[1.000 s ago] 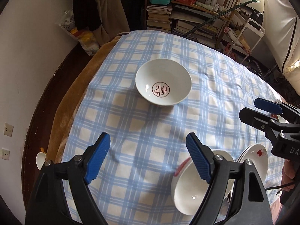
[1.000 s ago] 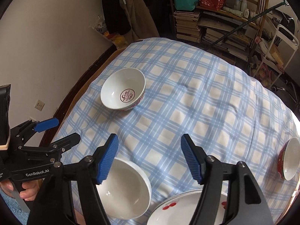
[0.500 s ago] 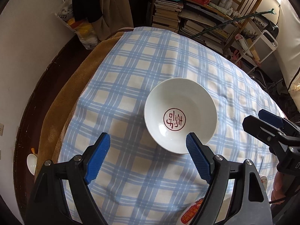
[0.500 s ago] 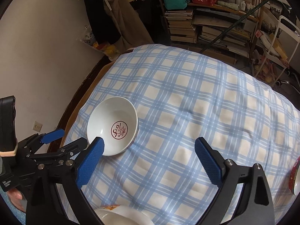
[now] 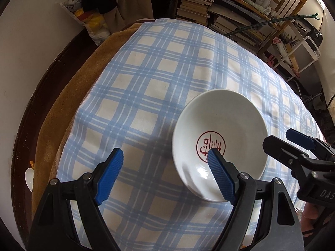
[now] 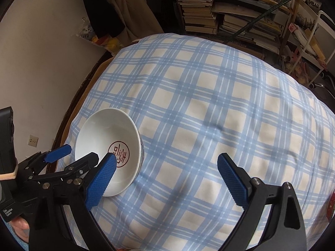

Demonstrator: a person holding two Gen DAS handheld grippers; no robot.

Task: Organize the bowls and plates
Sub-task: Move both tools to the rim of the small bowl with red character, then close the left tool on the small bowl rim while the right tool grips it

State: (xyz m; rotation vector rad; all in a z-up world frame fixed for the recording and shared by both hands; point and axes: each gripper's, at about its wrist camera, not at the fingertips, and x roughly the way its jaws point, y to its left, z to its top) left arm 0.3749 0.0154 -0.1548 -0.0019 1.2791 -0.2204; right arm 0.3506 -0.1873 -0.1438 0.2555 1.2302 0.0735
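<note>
A white bowl with a red round mark inside sits on the blue plaid tablecloth. My left gripper is open and empty; its right finger reaches over the bowl's near rim and its left finger is outside the bowl. The bowl also shows in the right wrist view at lower left. My right gripper is open and empty, to the right of the bowl. It shows in the left wrist view at the right.
A red bowl's edge shows at the far right. The table's left edge with brown cloth is close to a white wall. Bookshelves and a white cart stand behind the table.
Both grippers moved forward toward the marked bowl. The near bowl and plates dropped out of view. The left gripper's right finger now reaches over the bowl's rim.
</note>
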